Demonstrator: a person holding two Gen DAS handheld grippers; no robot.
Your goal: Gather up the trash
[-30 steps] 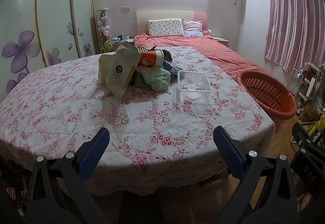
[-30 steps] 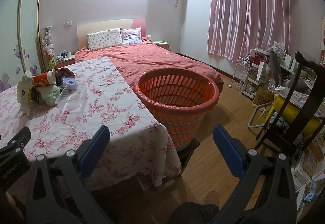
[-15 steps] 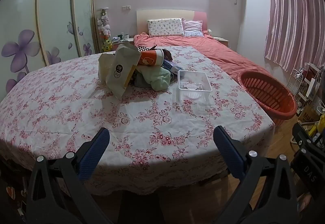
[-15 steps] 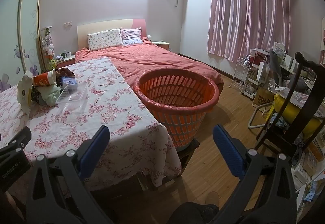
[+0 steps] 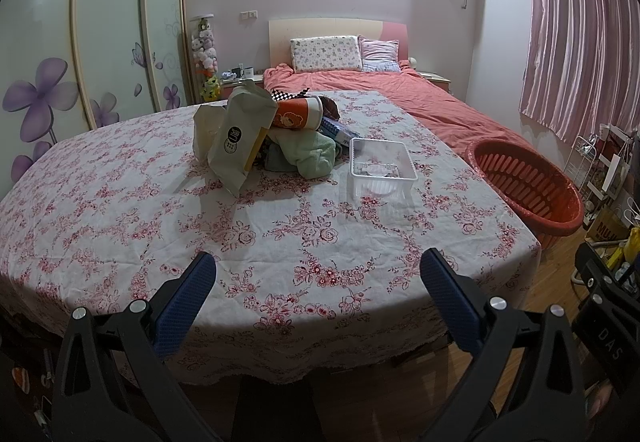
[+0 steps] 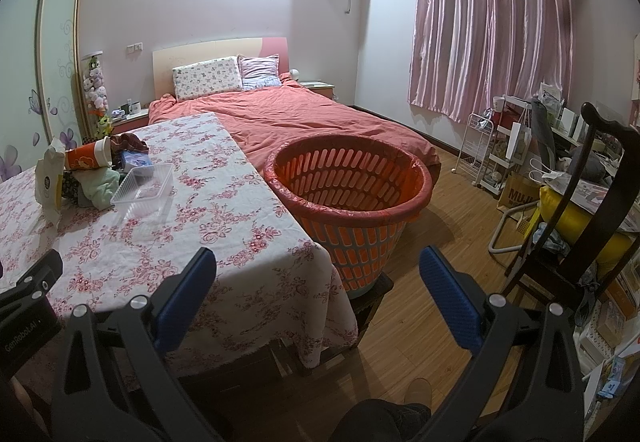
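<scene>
A pile of trash sits far across the floral-clothed table [image 5: 280, 242]: a beige paper bag [image 5: 240, 137], an orange paper cup [image 5: 298, 113] on its side, a green cloth [image 5: 312, 153], a blue packet [image 5: 340, 131] and a clear plastic tray [image 5: 382, 165]. An orange lined basket [image 6: 348, 197] stands on a stool right of the table; it also shows in the left wrist view [image 5: 528, 185]. My left gripper [image 5: 316, 282] is open and empty over the table's near edge. My right gripper [image 6: 316, 282] is open and empty, near the table's corner, facing the basket.
A bed with a red cover [image 6: 304, 117] lies behind the table. A dark wooden chair [image 6: 592, 209] with a yellow cushion, a white wire rack [image 6: 492, 149] and clutter stand at the right. Sliding wardrobe doors [image 5: 100, 41] are at the left. Wood floor [image 6: 440, 242] lies beside the basket.
</scene>
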